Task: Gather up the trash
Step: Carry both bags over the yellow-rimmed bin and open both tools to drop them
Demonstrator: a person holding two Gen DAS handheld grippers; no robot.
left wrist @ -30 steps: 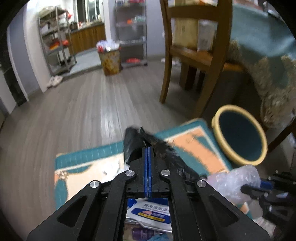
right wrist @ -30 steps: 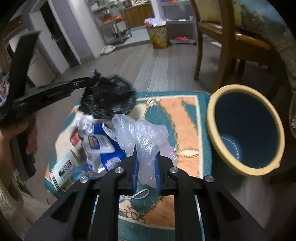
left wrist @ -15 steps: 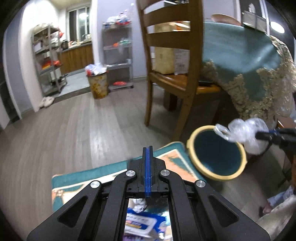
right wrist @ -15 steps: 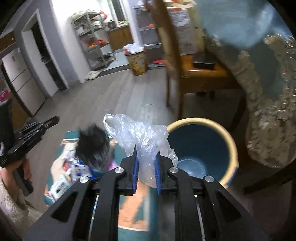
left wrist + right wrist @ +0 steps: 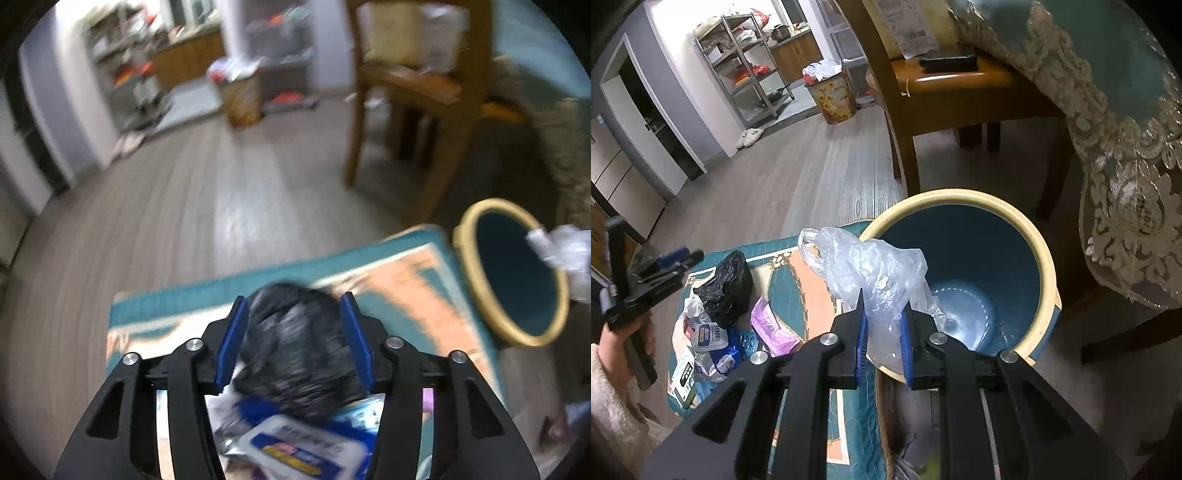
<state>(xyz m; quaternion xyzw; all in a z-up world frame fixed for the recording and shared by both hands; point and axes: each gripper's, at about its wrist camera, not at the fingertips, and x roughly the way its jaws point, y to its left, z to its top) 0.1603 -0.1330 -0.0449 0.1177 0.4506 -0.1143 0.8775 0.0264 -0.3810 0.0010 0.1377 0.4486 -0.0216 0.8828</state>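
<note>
**A:** We log the bin, yellow-rimmed and blue inside, at two o'clock of the mat; we see its floor bare.

**B:** We confirm; right gripper pinches the clear plastic bag over the bin's near rim; left gripper stands wide, straddling the black bag, contact unclear through blur.

Bin dark blue inside with a cream rim; rug teal and orange; one bag clear, another bag black; wrapper purple.
</note>
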